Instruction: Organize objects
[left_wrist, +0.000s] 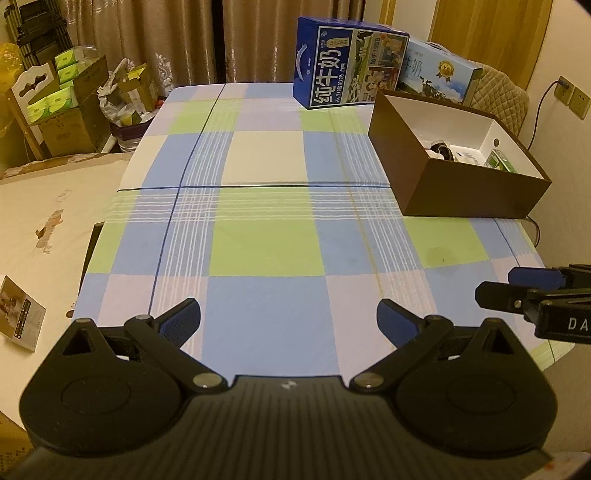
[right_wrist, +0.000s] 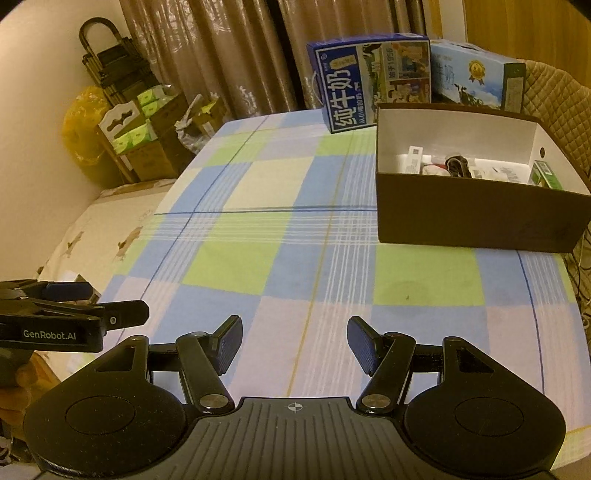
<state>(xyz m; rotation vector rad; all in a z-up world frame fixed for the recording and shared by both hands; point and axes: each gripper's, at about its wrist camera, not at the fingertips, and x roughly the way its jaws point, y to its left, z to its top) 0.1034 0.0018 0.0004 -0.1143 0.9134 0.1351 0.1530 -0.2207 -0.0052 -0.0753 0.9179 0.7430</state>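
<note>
- Past the table's left edge lies a bed (left_wrist: 55, 206) with a pale patterned cover; beyond it stand cardboard boxes of green packs (left_wrist: 62, 107), near the curtain (right_wrist: 207, 55).
- The left gripper (left_wrist: 289, 325) hovers over the near edge of the checked tablecloth (left_wrist: 266, 206), fingers spread wide apart with nothing between them.
- The cloth's middle, from the near edge to the far edge, lies bare.
- The right gripper (right_wrist: 294, 345) hangs just beside the left one, its fingers also parted and empty.
- At the far edge stand two milk cartons (right_wrist: 373, 81), side by side.
- The brown box (right_wrist: 476, 218) sits open by the right edge, well ahead of both grippers; small items (right_wrist: 458, 166) lie inside it.
</note>
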